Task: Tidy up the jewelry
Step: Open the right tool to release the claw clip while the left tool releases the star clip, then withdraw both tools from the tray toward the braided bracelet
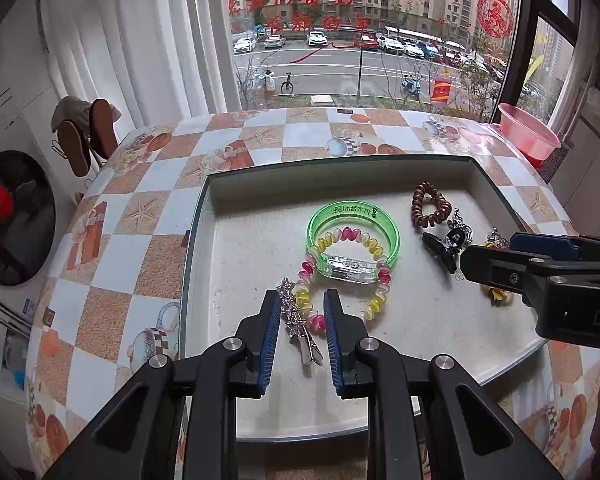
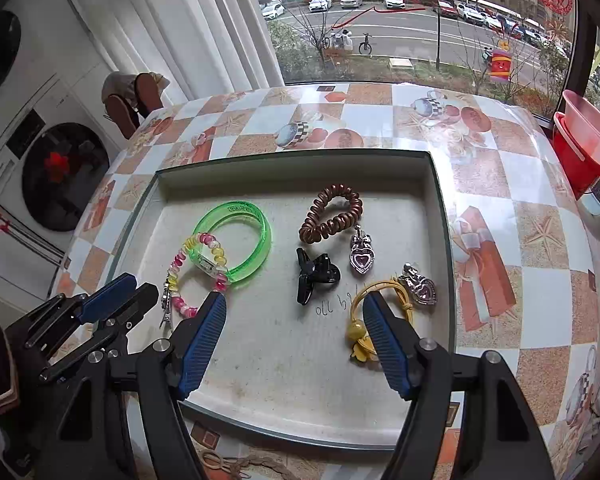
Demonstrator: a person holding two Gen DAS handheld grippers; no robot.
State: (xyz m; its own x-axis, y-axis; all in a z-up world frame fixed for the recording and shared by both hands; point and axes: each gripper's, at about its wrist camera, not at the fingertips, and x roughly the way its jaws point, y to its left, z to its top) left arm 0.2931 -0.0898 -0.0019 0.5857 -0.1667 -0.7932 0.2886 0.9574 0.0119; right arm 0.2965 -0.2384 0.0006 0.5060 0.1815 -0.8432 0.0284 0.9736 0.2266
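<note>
Left gripper (image 1: 302,312), jaws narrowly apart and gripping nothing, straddles the star hair clip (image 1: 300,328), lengthwise between them.

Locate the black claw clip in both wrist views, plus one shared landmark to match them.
Left wrist view: black claw clip lies right of centre in the tray, just left of the right gripper's tip, below the brown spiral hair tie.
Right wrist view: black claw clip is near the middle, beyond the open jaws, below the brown spiral hair tie.
Shared landmark: green bangle, left of the clip in both.
</note>
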